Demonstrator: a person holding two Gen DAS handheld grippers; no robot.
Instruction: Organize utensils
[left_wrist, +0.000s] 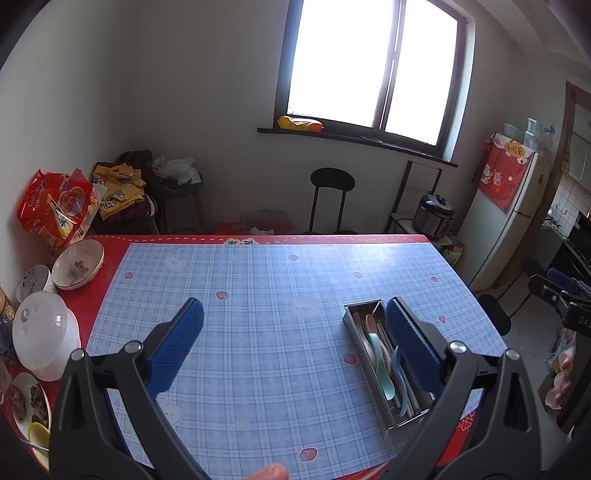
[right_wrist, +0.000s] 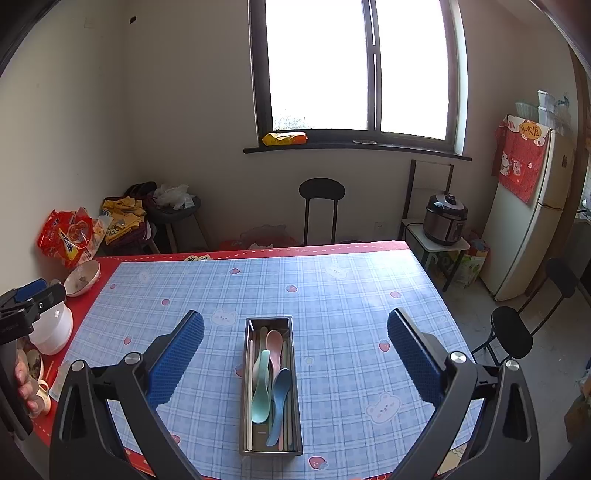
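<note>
I have both grippers spread wide and holding nothing. The left gripper (left_wrist: 293, 341) hangs over the blue plaid tablecloth (left_wrist: 258, 314), its blue ribbed pads far apart, with only cloth between them. The right gripper (right_wrist: 295, 350) is just as wide open, and it frames the metal utensil tray (right_wrist: 270, 448) almost dead centre between its fingers without touching it.

The tray sits on the near part of the table, lengthwise along my right-hand view. In it lie the utensils — a mint green spoon (right_wrist: 260, 391), a pink spoon (right_wrist: 274, 343) and a blue spoon (right_wrist: 279, 398), overlapping one another, bowls and handles mixed. Alongside them run pale chopsticks (right_wrist: 250, 387), parallel to the tray's long walls. From the left wrist camera the same tray (left_wrist: 356, 308) shows just inside my right-hand pad, angled toward the table's near right corner, with the green spoon (left_wrist: 380, 365) on top.

Well apart from the tray, along the table's left edge on the red border, stand a white lidded container (left_wrist: 42, 338), a used white bowl (left_wrist: 77, 264) and a red snack bag (left_wrist: 55, 206). A plate with dark food (left_wrist: 26, 402) sits nearer me. Beyond the table I see a black stool (right_wrist: 321, 206) under the window and a pressure cooker (right_wrist: 445, 219) on a low stand.
</note>
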